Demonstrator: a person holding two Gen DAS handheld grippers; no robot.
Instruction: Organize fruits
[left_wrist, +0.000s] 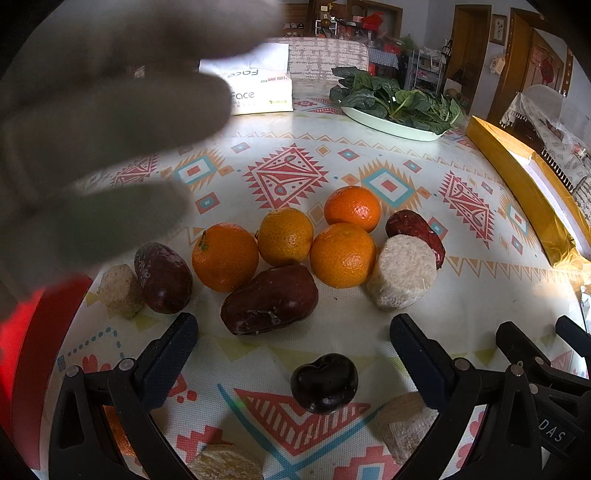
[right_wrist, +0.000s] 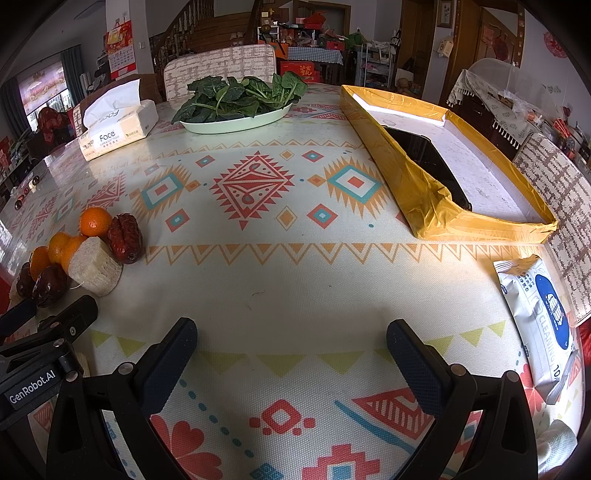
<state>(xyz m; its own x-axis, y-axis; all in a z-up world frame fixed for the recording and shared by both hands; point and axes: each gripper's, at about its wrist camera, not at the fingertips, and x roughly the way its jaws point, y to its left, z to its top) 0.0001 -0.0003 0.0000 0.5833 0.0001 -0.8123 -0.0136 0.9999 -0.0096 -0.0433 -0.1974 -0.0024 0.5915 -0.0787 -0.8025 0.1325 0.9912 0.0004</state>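
In the left wrist view, several oranges (left_wrist: 284, 236) sit in a cluster on the patterned tablecloth with dark red dates (left_wrist: 269, 299) and pale sugarcane chunks (left_wrist: 402, 273). A dark cherry (left_wrist: 324, 382) lies between the fingers of my open left gripper (left_wrist: 293, 332), close to the camera. More pale chunks (left_wrist: 406, 424) lie near it. A blurred gloved hand (left_wrist: 110, 129) covers the upper left. My right gripper (right_wrist: 291, 336) is open and empty over bare cloth; the fruit cluster (right_wrist: 92, 243) lies to its far left.
A yellow-taped shallow box (right_wrist: 424, 192) with a black tray inside stands at the right. A plate of spinach (right_wrist: 236, 107) and a tissue box (right_wrist: 118, 125) stand at the back. A wet-wipes pack (right_wrist: 539, 317) lies at the right edge.
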